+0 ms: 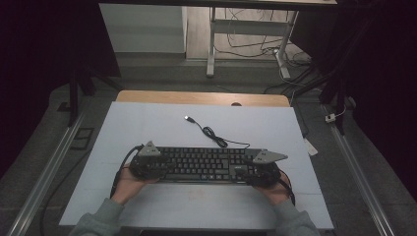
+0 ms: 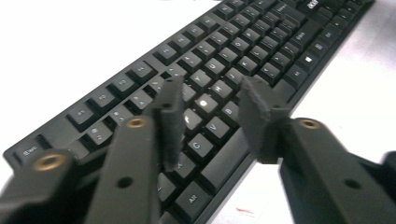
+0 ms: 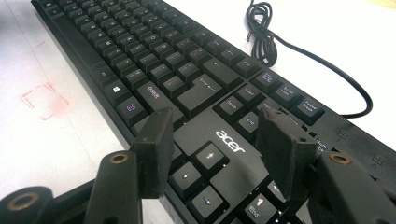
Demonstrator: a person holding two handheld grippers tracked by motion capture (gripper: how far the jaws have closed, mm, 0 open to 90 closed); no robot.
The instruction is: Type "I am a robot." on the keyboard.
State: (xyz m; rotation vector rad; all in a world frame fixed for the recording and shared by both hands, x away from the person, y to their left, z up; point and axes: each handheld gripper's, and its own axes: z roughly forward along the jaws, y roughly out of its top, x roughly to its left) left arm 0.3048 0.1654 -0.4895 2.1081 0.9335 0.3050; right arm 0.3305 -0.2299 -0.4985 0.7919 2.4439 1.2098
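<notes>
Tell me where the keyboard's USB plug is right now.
In the high view the USB plug lies on the white table, beyond the keyboard toward the far edge, at the end of its coiled cable.

Dim room, grey floor (image 1: 147, 73). White counter (image 1: 147, 128) with wooden far edge. Far: white cabinet (image 1: 142, 27), metal desk legs (image 1: 211, 44), loose cables (image 1: 251, 46). Floor rails (image 1: 44, 177) left and right.

white table (image 1: 147, 123) bears keyboard (image 1: 204, 164).
</notes>
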